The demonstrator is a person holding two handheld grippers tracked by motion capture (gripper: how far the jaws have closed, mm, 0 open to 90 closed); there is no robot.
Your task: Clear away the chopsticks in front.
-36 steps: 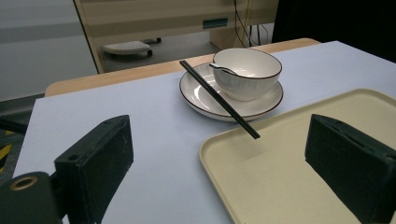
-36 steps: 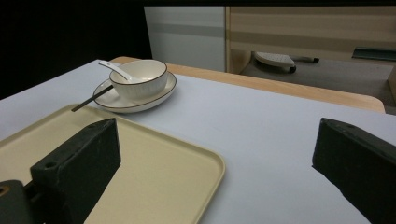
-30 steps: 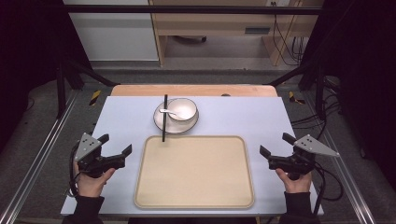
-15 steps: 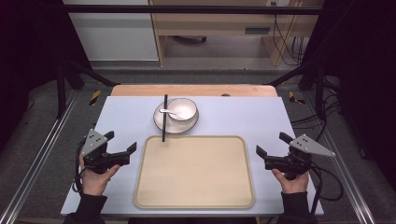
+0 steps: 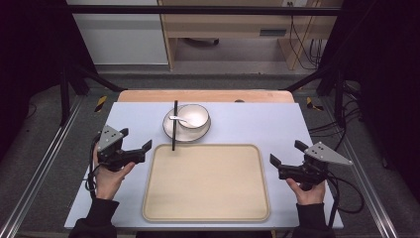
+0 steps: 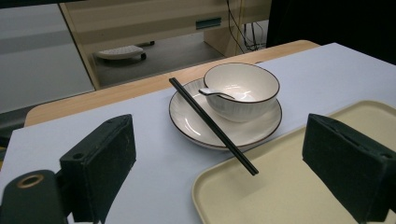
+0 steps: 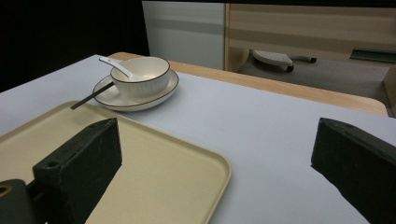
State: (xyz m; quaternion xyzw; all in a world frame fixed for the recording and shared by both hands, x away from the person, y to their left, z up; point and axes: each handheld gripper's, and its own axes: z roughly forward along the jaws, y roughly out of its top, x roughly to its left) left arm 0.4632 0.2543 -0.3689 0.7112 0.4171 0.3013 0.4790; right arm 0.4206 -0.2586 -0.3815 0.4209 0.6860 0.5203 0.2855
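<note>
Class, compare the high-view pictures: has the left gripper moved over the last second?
Yes. The left gripper has moved toward the cream rectangular tray; its jaw tips now nearly reach the tray's left edge.

Table top (image 5: 247,124) wears a pale matt sheet, smooth, w/ bare light wood along the far edge. Tray (image 5: 208,208) looks like cream plastic, smooth, soft satin sheen, rounded lip. Bowl (image 6: 240,91) is glossy white glazed ceramic, dark thin rim, faint ribbing on the outside wall; plate (image 6: 187,121) under it, same glaze, catching highlights. Spoon (image 6: 212,92) in the bowl is glossy white too, prob. ceramic. Chopsticks (image 6: 210,123) are black, smooth, low shine; material can't be told. Left gripper (image 5: 136,143) and right gripper (image 5: 285,154): matt black plastic-looking bodies, jaw faces dull and slightly grainy; each carries a grey flat plate, matt.
</note>
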